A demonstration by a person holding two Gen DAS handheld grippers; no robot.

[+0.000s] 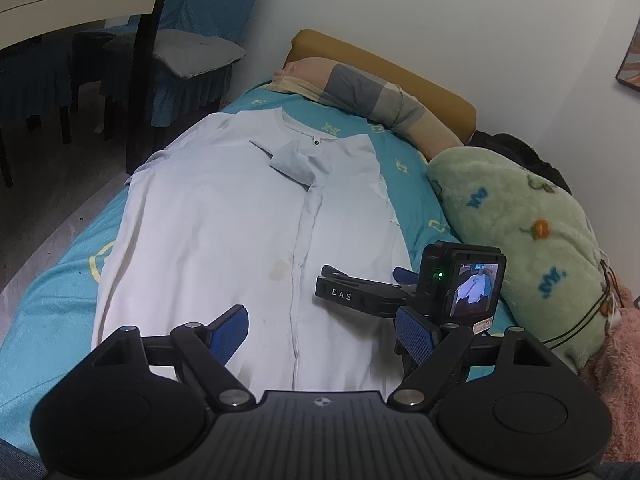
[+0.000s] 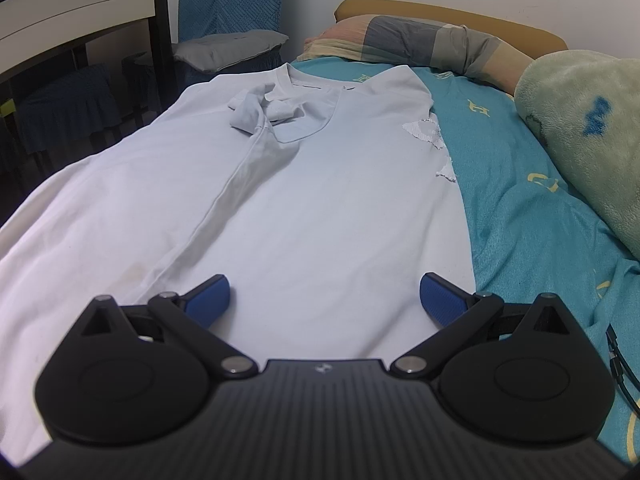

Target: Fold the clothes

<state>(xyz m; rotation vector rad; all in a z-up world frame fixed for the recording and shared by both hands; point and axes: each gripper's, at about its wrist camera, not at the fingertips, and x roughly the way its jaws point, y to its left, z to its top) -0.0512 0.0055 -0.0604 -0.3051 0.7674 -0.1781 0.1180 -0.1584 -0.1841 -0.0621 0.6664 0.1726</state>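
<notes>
A pale blue-white shirt [image 1: 224, 216] lies flat on the bed, collar toward the pillow, its sides folded in so they meet along a centre seam. A sleeve end is bunched near the collar [image 1: 294, 162]. My left gripper [image 1: 320, 334] is open above the shirt's lower part, holding nothing. The right gripper [image 1: 360, 292] shows in the left wrist view as a black body with a camera, low over the shirt's right side. In the right wrist view the right gripper [image 2: 324, 300] is open and empty over the shirt [image 2: 304, 208].
The bed has a teal sheet [image 1: 48, 312] and an ochre headboard [image 1: 384, 64]. A striped pillow [image 1: 360, 92] lies at the head. A green fleece blanket [image 1: 532, 248] is piled along the right. Dark chairs and a table [image 1: 80, 40] stand to the left.
</notes>
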